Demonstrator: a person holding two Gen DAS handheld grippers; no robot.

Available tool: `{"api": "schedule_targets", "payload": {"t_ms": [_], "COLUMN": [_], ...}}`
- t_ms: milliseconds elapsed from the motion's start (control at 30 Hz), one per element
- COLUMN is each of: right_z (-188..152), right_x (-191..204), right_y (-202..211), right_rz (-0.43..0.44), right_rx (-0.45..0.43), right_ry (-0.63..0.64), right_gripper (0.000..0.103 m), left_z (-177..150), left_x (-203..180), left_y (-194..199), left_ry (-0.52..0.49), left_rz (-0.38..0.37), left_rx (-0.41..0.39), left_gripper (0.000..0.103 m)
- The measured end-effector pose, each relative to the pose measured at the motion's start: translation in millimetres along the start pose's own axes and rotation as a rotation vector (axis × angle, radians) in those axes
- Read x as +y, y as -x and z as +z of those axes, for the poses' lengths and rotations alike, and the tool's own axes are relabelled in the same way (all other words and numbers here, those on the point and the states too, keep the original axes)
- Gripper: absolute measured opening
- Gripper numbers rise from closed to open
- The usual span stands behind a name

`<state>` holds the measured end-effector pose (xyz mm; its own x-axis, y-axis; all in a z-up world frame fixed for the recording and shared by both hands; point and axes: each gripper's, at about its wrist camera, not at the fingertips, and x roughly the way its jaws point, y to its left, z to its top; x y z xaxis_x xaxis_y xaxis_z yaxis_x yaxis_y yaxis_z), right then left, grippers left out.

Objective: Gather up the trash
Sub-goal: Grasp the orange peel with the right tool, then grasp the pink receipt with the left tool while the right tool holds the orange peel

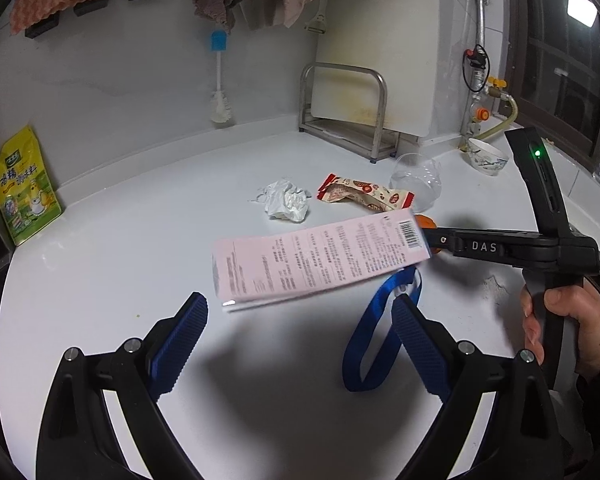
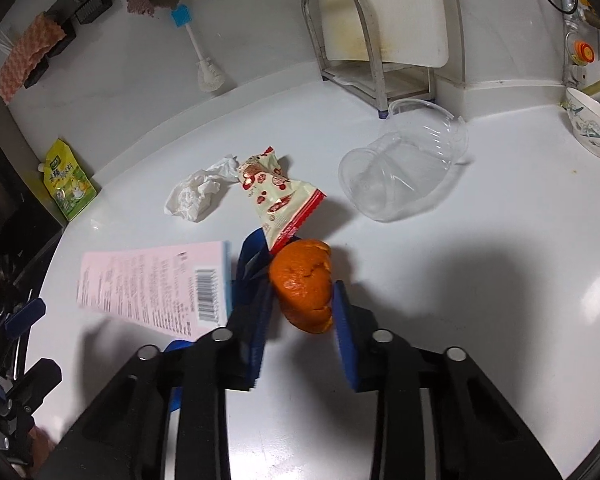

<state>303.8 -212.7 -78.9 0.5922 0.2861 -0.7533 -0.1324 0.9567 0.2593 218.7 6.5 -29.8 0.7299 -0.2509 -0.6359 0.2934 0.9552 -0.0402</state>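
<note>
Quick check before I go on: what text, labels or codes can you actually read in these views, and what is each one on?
"DAS": white letters on the right gripper body, seen from the left wrist.
Pink box: a barcode and dense small print, too small to read.
Yellow-green pouch: large Chinese characters, too blurred to read reliably.
Red-and-cream snack wrapper: printed pattern, lettering unreadable.
</note>
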Motion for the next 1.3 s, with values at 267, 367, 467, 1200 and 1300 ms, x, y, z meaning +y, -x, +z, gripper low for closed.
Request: {"api": "schedule_targets", "payload": {"t_ms": [267, 367, 467, 1200, 1300], "right_z": [-10.3, -19.6, -30.9, -80.6, -95.3], "right_x": [-14.0, -20.2, -22.7, -13.4, -9.0], "right_y": [29.4, 45.1, 57.4, 129.0, 142.6], "right_rz": [-0.002, 0.002, 0.009, 0.167, 0.171], "right_rx": [-0.042, -0.059, -0.063, -0.072, -0.069], "right_ry": [-0.068, -0.087, -0.094, -0.113, -0.126], "right_gripper": [0.02, 0.019, 0.019, 0.019, 0.019], "left_z": [13.2, 15.6, 16.2, 24.3, 28.4], "left_x": [8.2, 15.2, 19.0, -18.0, -15.3], "left_y": [-11.2, -18.6, -21.7, -47.3, -60.7], "left_ry": [-0.04, -0.025, 0.004, -0.522, -0.547], "left_rz": [-0.095, -0.08, -0.074, -0.143, -0.191], "left_rx": [-0.011, 0.002, 0.007, -0.023, -0.002], "left_gripper": [0.092, 0.092, 0.092, 0.092, 0.092]}}
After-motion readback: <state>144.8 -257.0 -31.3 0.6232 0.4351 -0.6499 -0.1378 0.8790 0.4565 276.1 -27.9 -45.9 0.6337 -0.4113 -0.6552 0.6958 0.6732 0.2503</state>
